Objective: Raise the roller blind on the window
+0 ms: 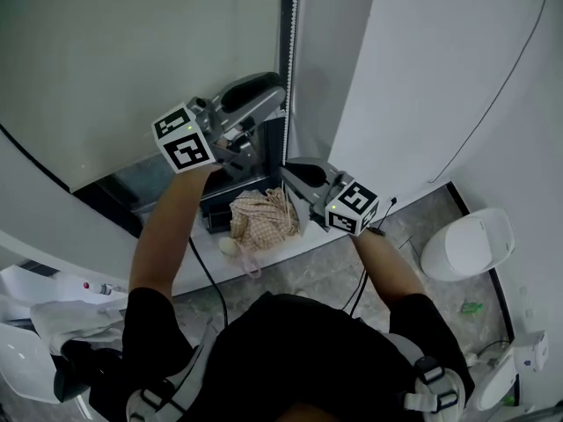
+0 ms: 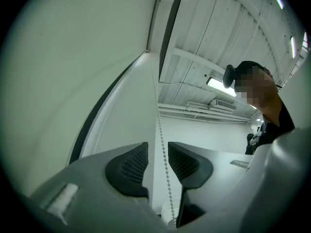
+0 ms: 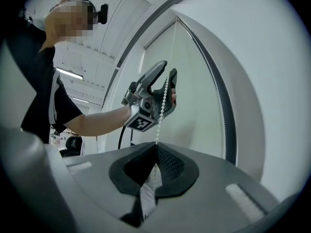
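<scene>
**A:** Head view?
**B:** The bead chain (image 1: 295,33) hangs upright beside the pale roller blind (image 1: 132,60). My left gripper (image 1: 276,104) is up at it, and my right gripper (image 1: 295,176) is just below.
**A:** Left gripper view?
**B:** Jaws apart. The chain runs between them, untouched.
**A:** Right gripper view?
**B:** Clamped on the chain, which runs straight up.

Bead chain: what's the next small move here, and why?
Probably close the left gripper on the bead chain. Its jaws stand apart with the chain running between them, above the right gripper, which is shut on the chain lower down.
</scene>
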Motion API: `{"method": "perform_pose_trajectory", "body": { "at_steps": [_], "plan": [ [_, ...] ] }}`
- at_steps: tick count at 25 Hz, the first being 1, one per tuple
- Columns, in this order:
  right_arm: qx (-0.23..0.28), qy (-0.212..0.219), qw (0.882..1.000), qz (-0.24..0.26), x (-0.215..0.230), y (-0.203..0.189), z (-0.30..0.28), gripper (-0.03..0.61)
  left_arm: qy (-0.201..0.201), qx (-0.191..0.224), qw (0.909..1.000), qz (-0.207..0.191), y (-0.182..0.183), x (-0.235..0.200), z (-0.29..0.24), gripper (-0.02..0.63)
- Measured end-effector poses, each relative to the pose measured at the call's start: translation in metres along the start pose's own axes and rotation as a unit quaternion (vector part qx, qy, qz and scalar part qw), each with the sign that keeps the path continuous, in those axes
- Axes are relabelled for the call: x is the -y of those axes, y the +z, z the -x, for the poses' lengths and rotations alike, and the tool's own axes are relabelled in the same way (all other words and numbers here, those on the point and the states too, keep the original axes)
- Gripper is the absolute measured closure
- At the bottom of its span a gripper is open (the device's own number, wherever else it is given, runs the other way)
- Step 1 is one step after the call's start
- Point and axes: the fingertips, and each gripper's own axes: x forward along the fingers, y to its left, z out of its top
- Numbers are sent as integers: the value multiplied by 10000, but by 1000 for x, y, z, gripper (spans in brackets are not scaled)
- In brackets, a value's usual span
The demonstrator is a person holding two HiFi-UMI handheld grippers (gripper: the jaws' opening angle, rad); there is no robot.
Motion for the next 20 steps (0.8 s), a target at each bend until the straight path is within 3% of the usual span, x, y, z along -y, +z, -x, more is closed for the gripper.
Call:
{"method": "perform_pose_trajectory", "body": {
  "at_steps": [7,10,14,20],
  "plan": [
    [39,48,10000,-32,-5,3,0,572,-525,-2,9985,-131,2,22,-18,499],
    [55,40,9999,-91,-4,3,3,572,-416,-43,9988,-273,1,24,-21,592],
    [67,-6,9999,-110,0,2,4,572,-223,-11,9997,-128,1,15,-17,603],
    [30,4,10000,-47,-6,-6,2,572,-63,-57,9996,-258,-5,16,-10,604]
  ]
}}
